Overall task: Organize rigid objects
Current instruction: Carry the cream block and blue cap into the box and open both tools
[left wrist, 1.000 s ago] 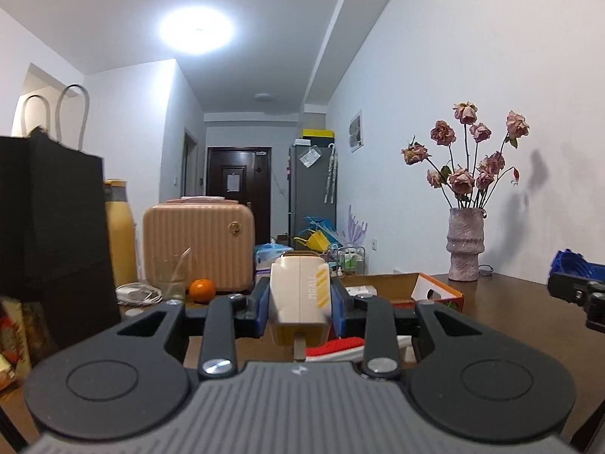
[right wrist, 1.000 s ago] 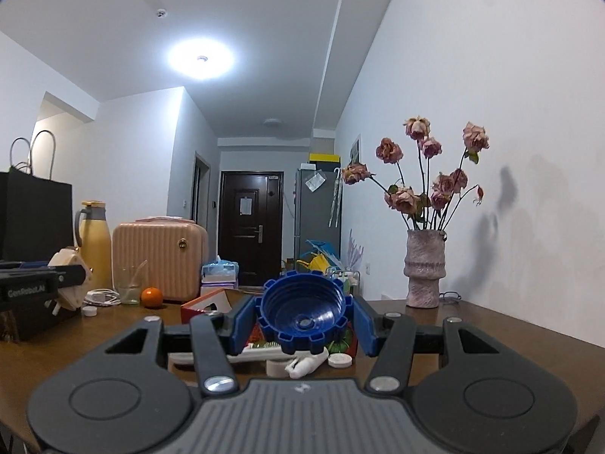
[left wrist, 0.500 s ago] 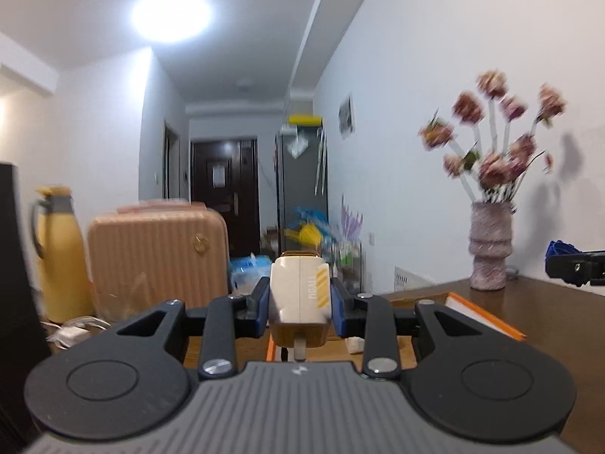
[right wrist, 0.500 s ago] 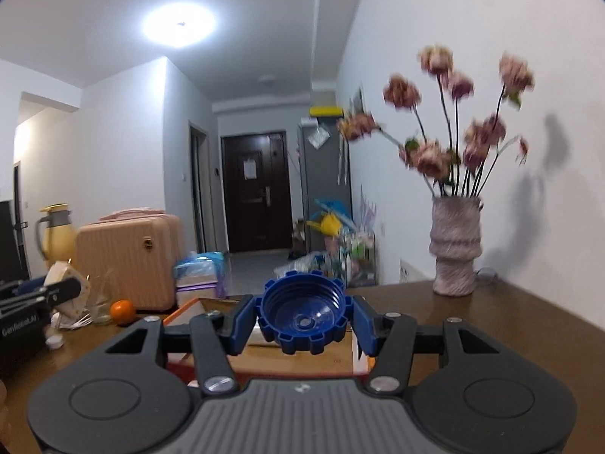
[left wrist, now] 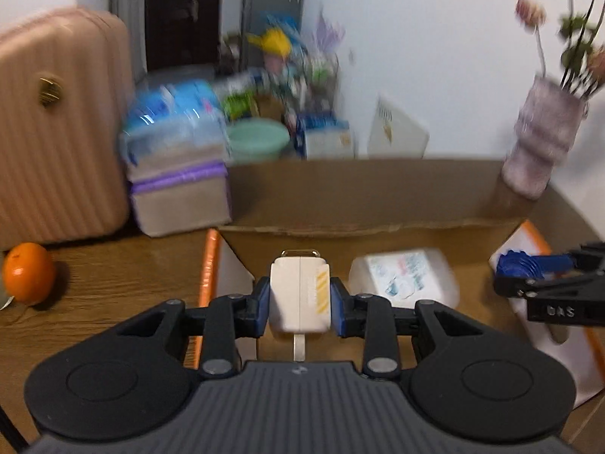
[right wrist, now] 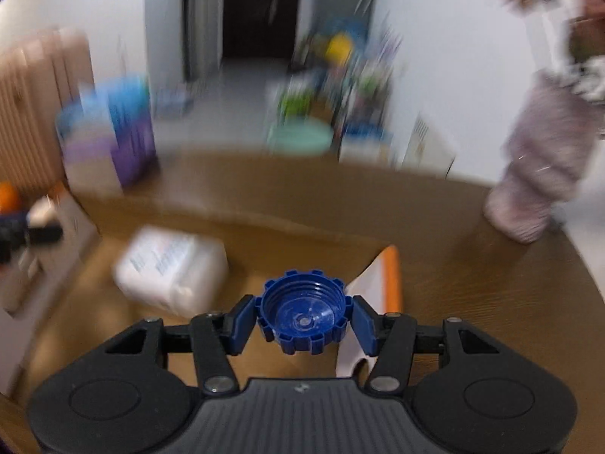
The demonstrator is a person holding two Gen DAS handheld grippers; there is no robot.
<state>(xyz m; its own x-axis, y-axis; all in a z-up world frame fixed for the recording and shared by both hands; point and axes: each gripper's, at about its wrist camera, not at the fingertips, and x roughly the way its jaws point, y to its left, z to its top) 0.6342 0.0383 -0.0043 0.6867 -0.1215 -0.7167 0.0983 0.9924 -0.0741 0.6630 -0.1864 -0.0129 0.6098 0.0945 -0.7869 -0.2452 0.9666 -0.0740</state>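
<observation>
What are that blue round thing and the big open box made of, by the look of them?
The blue cap looks like moulded plastic, slightly glossy: it has screw threads inside and a notched rim. The box looks like plain brown cardboard, matte, with a rough cut edge along its wall and folded flaps.

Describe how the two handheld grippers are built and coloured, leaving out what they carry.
Both look alike. The left gripper and right gripper each have a matte black body with a ribbed grey centre panel, two round black discs, black linkage arms with silver screws, and blue finger pads. The right gripper's side carries blurred white lettering. No hands or sleeves show.
</observation>
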